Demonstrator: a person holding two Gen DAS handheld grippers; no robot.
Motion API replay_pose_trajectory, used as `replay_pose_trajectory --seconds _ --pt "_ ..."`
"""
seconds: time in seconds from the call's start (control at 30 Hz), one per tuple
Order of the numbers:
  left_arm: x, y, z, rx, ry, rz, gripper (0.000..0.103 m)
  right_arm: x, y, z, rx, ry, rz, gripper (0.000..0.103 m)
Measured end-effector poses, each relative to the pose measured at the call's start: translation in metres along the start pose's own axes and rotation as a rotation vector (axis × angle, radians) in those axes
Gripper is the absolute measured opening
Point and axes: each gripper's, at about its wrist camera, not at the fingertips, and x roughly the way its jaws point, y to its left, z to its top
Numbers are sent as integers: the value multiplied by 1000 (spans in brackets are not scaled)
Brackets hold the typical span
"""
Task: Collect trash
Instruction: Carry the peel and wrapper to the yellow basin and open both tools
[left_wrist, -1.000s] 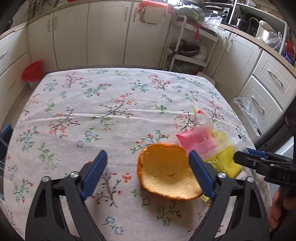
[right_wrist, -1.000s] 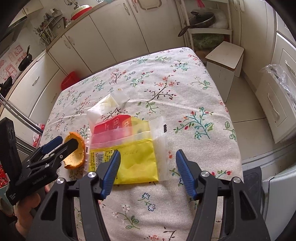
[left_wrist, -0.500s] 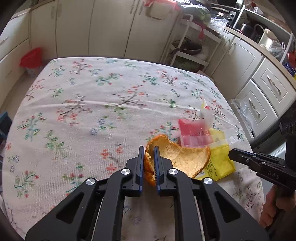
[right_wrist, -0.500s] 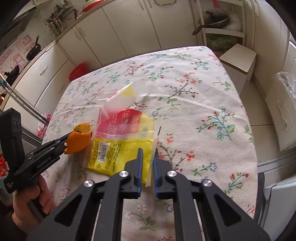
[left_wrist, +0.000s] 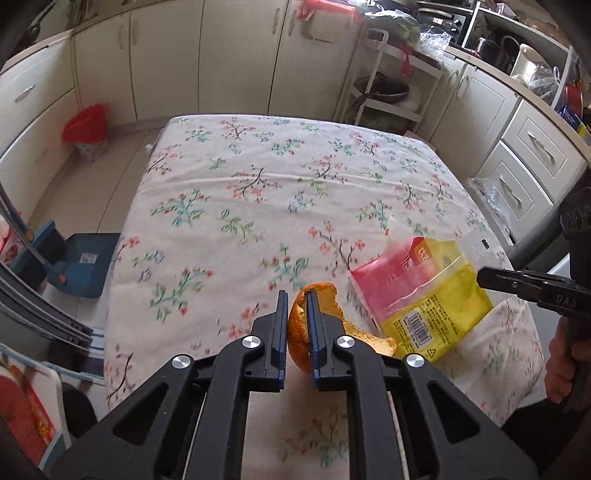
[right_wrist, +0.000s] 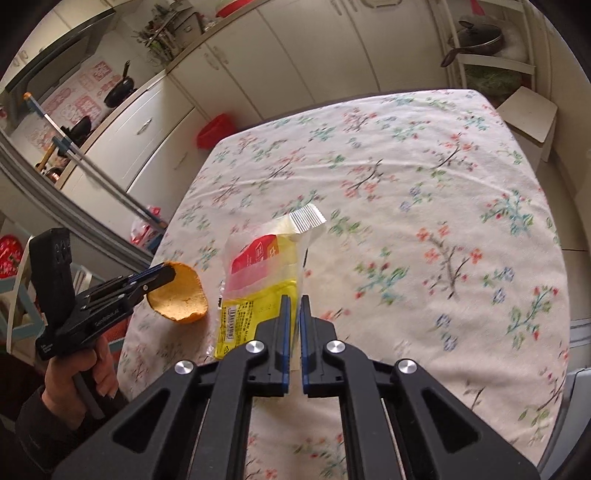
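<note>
Here, nearest to the left wrist camera, the left tool is closed on the orange peel: its two blue pads press the curved rim of the peel from both sides, and the peel is held above the floral tablecloth, not lying on it. In the right wrist view the same peel hangs from the tip of the left tool, and a hand grips the handle of that tool low at the picture's left edge. Just to the right of the peel, in the left wrist view, is the snack wrapper, yellow and red with a clear plastic part and a barcode. The right tool is closed on the near edge of this wrapper, with the thin plastic between its narrow pads; the far end of the wrapper rises free over the surface. Beyond the peel the cloth is bare up to the far edge of the surface. Farther than the peel, on the floor by the white cabinets, stands a red bin.
</note>
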Motion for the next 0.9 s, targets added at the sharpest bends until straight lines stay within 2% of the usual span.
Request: replay_pose_trajectory --seconds 0.17,0.4,0.7,0.9 --pt "-14 -7 -21 47 21 13 9 -3 18 -22 -19 34 29 5" --pt "-32 -9 -41 47 4 20 9 -21 33 -60 -14 4 58 5" --pt "-69 -29 -62 75 -122 81 9 -42 23 -74 73 -110 53 5" --pt "-94 -39 -78 77 -186 93 9 -58 8 -86 176 -183 99 5"
